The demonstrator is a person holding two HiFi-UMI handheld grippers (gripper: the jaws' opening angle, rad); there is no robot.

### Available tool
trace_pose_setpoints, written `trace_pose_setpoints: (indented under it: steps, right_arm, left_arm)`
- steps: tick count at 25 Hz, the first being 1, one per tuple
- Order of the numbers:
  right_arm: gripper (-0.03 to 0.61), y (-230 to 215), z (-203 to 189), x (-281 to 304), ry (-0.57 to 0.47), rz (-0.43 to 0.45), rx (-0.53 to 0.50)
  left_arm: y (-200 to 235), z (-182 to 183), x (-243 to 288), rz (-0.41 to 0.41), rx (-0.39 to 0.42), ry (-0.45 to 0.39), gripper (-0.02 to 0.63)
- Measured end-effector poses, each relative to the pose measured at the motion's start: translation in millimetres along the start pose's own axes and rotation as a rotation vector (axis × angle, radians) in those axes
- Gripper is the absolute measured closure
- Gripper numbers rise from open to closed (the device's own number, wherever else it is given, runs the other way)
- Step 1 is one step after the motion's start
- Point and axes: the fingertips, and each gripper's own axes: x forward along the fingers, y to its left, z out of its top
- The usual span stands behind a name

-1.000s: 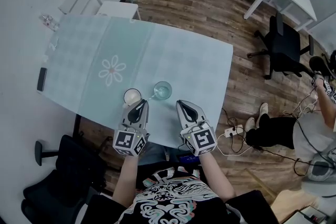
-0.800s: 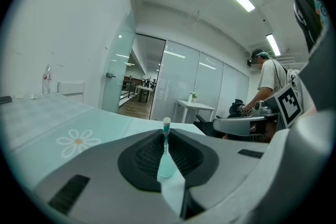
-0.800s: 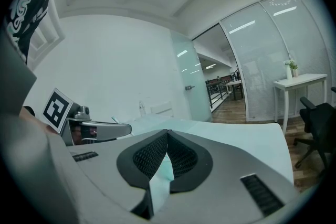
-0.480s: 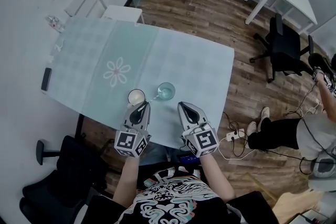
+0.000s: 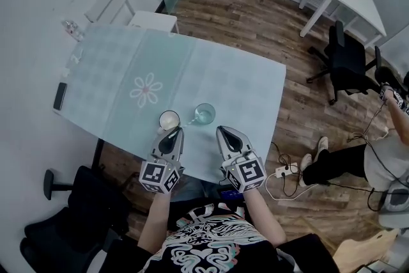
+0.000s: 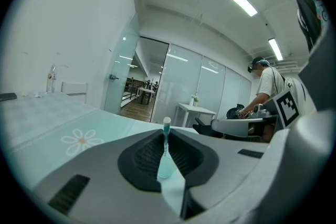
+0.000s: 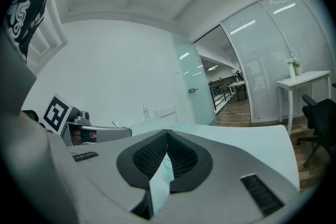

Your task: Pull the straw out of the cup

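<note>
Pale green cloth with a daisy print covers the surface [image 5: 223,73], and office floor and chairs lie beyond its far edge. Nearest the person, at the 6 o'clock edge, stand two vessels. A white cup [image 5: 169,119] is on the left, and a clear cup [image 5: 205,114] is just beside it at its 3 o'clock. A thin pale line leans from the clear cup's rim toward 9 o'clock and is judged to be the straw [image 6: 166,128]. The left gripper [image 5: 172,131] sits at the white cup's 6 o'clock, close to its rim. Its fingers are drawn nearly together with only a slit between them, and nothing is visibly clamped. In the left gripper view the straw stands upright, dead in line with that slit. It appears to lie beyond the fingertips, though contact cannot be ruled out. The right gripper [image 5: 222,130] rests at the clear cup's 5 o'clock, its fingers closed and empty. Extraction has not started. Recommended procedure:

- Part the left fingers and advance until the straw's upper section lies between the pads.
- Close lightly, because a thin straw is likely to flatten or kink.
- Open the right fingers around the cup wall to brace it, since a light cup may lift or tip with the straw.
- Draw the straw out along its own axis, not sideways against the rim.
</note>
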Motion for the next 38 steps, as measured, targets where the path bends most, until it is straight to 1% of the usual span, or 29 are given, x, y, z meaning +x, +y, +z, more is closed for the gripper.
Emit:
trace_pose_setpoints:
  steps: [3, 8, 12, 27, 32, 38]
  right_arm:
    - [0.554, 4, 0, 1, 0.003, 0.018, 0.005]
    - [0.554, 4, 1, 2, 0.001, 0.019, 0.002]
    - [0.554, 4, 4, 1, -0.013, 0.018, 0.002]
    - [0.554, -4, 16, -3, -0.049, 0.005, 0.009]
    - [0.554, -3, 17, -6, -0.047, 0.003, 0.006]
    - [0.554, -7, 21, -11, -0.057, -0.006, -0.014]
  left_arm:
    - [2, 1, -2, 0.002, -0.011, -0.001, 0.604]
    - [1, 2, -5, 0.003, -0.014, -0.005, 0.604]
    - [3, 4, -8, 0.005, -0.046, -0.023, 0.604]
    - [8, 9, -21, 0.011, -0.060, -0.044, 0.604]
    - [13, 13, -26, 0.017, -0.101, -0.073, 0.604]
    - [18, 20, -30, 0.031, -0.094, -0.097, 0.604]
